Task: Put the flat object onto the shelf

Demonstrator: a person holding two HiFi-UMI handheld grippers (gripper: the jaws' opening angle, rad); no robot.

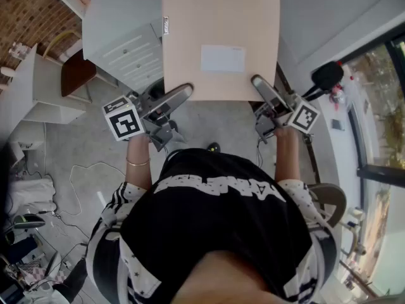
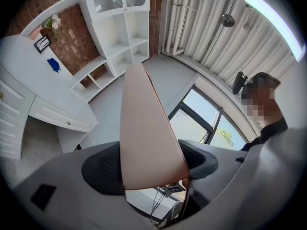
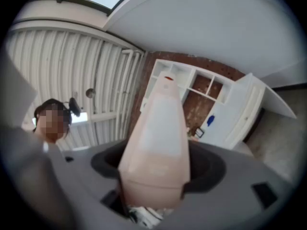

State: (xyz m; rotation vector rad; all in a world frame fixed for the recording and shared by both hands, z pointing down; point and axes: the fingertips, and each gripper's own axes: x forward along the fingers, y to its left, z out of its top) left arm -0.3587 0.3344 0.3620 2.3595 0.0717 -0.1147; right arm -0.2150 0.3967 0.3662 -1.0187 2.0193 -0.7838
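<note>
Head view, one board (image 1: 220, 18), left claw (image 1: 181, 94), right claw (image 1: 261, 85) gripping

We hold both arms out in front of the torso, the left forearm (image 1: 138, 170) and the right forearm (image 1: 288, 160) bare, roughly parallel and well apart. Each hand carries its gripper close to level, tipped slightly upward. The left gripper (image 1: 182, 92) angles inward toward our right, with the left cube (image 1: 122, 118) of square markers on its outer side. The right gripper (image 1: 259, 83) angles inward toward our left, with the right cube (image 1: 304, 116) likewise outside. Both pairs of jaws stand wide yet clamped, their pads pressing on either face of the flat object (image 1: 221, 37), one gripper at each near corner.
</note>
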